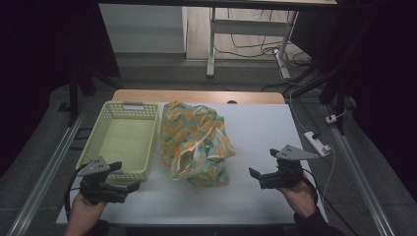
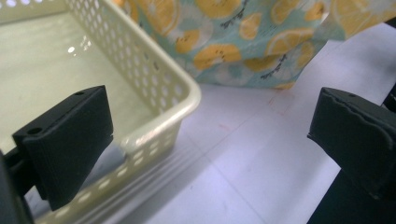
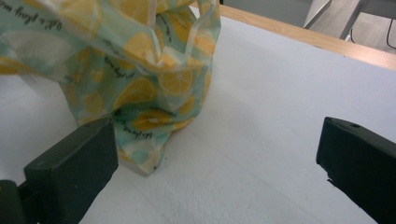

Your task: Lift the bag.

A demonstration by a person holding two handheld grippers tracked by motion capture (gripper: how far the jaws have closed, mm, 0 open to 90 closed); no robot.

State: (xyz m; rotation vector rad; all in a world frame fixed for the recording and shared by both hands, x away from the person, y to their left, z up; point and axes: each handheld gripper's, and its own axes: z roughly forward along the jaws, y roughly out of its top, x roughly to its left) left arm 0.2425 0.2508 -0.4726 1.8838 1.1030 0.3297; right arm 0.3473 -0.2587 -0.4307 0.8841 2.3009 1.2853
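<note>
Lying near the middle of the white table [image 1: 260, 132], a plastic bag [image 1: 196, 142] printed with orange and lemon slices on a pale green ground is being flanked by both grippers. Small black script is being shown on the bag in the right gripper view; it is too blurred and tilted to be read with confidence. The bag's translucent handles [image 3: 196, 32] are being seen standing up at its top. A pale yellow perforated basket [image 1: 105, 132] is being seen just beside the bag, on the left side of the table.

The left gripper [image 1: 123, 179] is being held at the basket's near corner, with its jaws set wide apart and nothing between them; the basket rim [image 2: 187, 100] is being seen between them in the left gripper view. The right gripper [image 1: 263, 164] is being held near the bag's right side, apart from it, jaws likewise spread wide and gripping nothing.
</note>
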